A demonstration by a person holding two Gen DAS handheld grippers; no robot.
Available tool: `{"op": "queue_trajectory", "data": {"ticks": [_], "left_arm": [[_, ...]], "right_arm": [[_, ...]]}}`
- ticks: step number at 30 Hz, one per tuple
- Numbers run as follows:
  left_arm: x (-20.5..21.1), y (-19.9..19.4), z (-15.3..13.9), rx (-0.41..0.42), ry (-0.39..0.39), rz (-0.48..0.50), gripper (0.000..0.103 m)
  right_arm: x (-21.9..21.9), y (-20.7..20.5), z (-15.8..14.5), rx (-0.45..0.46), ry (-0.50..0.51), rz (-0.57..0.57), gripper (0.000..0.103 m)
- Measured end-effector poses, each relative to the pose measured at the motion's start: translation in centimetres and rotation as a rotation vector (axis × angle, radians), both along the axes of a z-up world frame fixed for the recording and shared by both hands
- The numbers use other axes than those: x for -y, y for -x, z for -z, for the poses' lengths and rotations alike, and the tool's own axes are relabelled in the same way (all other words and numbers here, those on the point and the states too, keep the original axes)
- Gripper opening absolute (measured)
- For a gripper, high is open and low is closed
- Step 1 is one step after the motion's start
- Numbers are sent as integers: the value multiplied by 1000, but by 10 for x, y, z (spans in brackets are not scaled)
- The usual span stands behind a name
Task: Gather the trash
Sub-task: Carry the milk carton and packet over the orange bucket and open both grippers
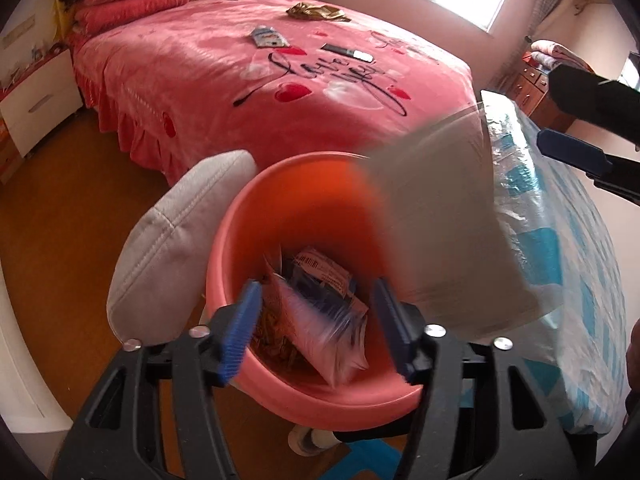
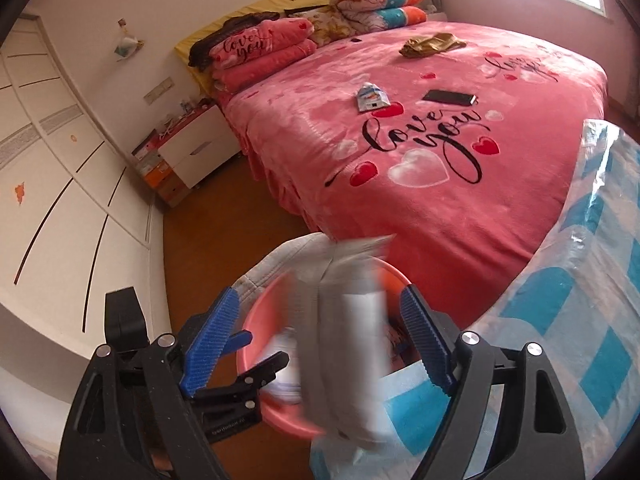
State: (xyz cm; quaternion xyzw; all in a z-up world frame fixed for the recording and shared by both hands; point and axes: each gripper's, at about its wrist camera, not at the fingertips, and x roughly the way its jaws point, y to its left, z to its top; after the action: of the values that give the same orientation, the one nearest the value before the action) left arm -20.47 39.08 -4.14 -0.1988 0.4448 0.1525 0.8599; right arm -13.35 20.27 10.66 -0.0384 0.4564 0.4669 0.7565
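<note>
A blurred grey packet (image 1: pixel 436 216) blocks the pink bin's (image 1: pixel 240 216) right opening.

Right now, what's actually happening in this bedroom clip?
A person with two handheld grippers is gathering trash into a pink bin at the foot of the bed. Both the left gripper and the right gripper are open over the bin. A grey wrapper, motion-blurred, is between the right gripper's fingers, apparently dropping in. Packets already lie inside. On the bed remain a small blue-white packet, a gold wrapper and a phone.
</note>
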Motion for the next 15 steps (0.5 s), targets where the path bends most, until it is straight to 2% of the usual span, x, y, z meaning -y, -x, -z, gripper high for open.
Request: {"op": "queue_trajectory", "data": {"ticks": [8,10,15], "left_arm": [[-6,0,-2,14,-18,-18,72],[-5,0,-4,25,-27,-17,78],[6,-4,-12,53,-81,0,84]], "right_arm": [[35,4,5,54,10,70,86],[44,5,5,74,21,86,86],[67,9,6,111,43,126,86]]}}
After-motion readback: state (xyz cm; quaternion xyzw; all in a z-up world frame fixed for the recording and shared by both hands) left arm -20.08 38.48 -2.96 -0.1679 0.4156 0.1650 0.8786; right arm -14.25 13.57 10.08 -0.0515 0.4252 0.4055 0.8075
